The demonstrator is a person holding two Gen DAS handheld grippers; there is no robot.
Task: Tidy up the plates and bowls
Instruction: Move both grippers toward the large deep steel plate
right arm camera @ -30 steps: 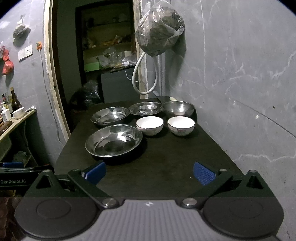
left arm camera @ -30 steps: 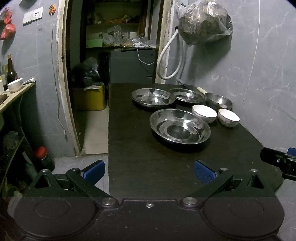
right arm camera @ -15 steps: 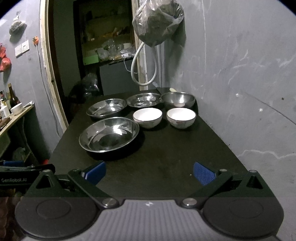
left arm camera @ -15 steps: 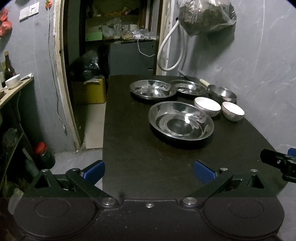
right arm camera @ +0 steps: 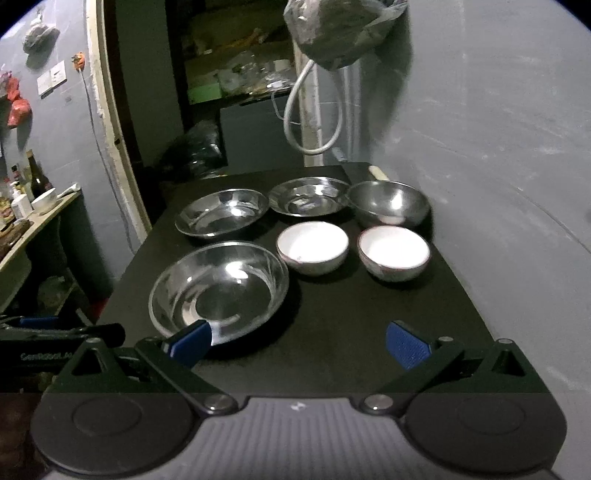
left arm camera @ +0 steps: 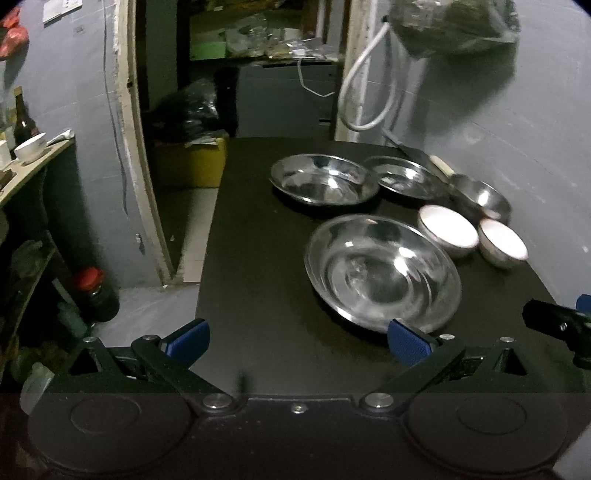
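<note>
Steel plate [left arm camera: 384, 269] near table [left arm camera: 258, 258] edge — grippers spread.

Sitting upright on dark surface [right arm camera: 351, 332]: largest steel plate [right arm camera: 218, 291] nearest; two smaller steel plates [right arm camera: 221, 216] [right arm camera: 308, 200] lying behind, side by side; two white bowls [right arm camera: 312, 248] [right arm camera: 393, 252] standing right of largest plate; steel bowl [right arm camera: 388, 203] resting behind them.

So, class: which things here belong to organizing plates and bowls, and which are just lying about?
Job:
- three steel plates
- steel bowl
- two white bowls

Lying about:
- hanging bag
- hose
- bottle
</note>
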